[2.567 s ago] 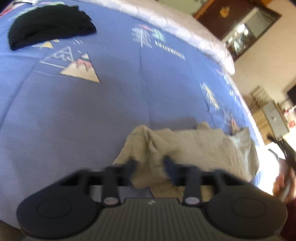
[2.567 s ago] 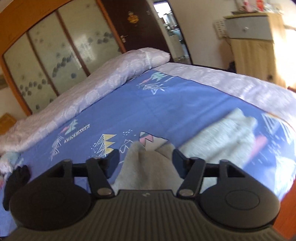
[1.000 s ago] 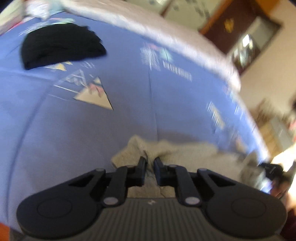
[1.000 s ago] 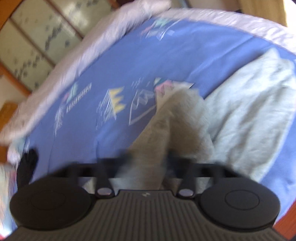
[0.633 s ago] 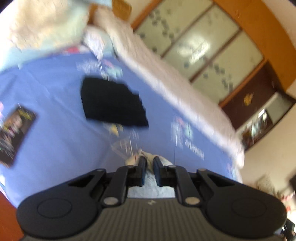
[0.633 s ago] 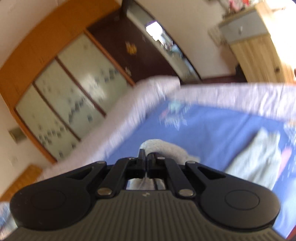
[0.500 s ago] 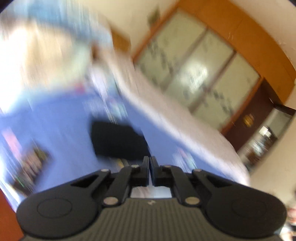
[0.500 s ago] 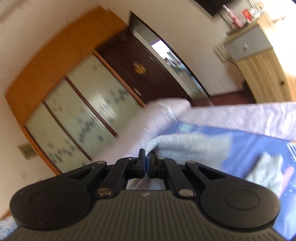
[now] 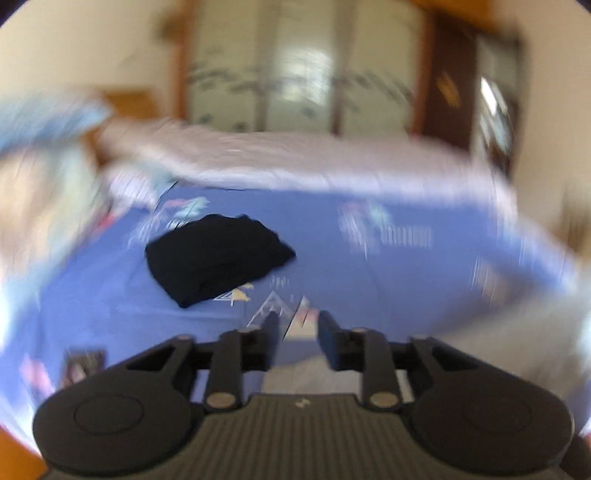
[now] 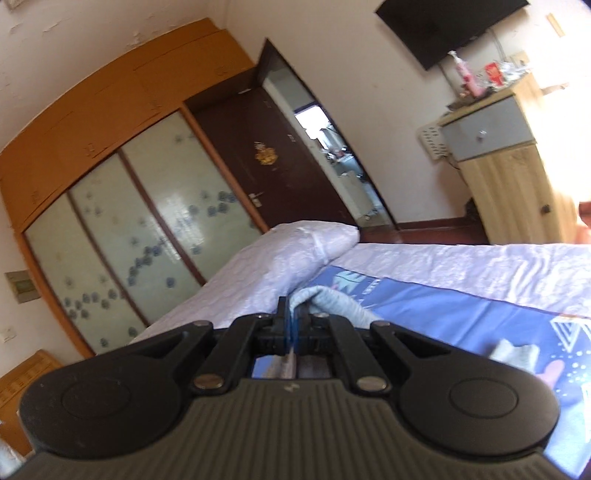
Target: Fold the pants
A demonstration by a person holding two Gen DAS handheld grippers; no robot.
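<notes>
From the left wrist view, badly smeared, I see my left tool (image 9: 297, 332) over the blue bedspread (image 9: 332, 251) with its jaws apart; they have just been opening, and nothing sits between them, only the printed triangles of the spread showing through the gap. The pale pants (image 9: 491, 350) lie low and to the right of that tool, a blurred grey-beige mass on the bed, not touching the fingers as far as I can tell. One black folded garment (image 9: 214, 254) rests on the spread ahead and to the left, well apart from the tool. One dark card or booklet (image 9: 83, 365) lies near the left edge of the bed. A long white pillow roll (image 9: 295, 162) runs across the far side, with the frosted wardrobe doors (image 9: 295, 74) behind it.

From the right wrist view, my right tool (image 10: 291, 325) is clamped tight on a fold of the pants (image 10: 332, 301), which rises out of the fingers and drapes off to the right above the bedspread (image 10: 461, 317). More of the pale cloth shows lower right, on the spread. Around it I count three frosted sliding panels in the wardrobe (image 10: 140, 206), one dark door (image 10: 266, 158) standing open, one wooden cabinet (image 10: 509, 170) with a grey drawer, and one black screen (image 10: 443, 26) on the wall above it. Nothing stands between either tool and the bed.
</notes>
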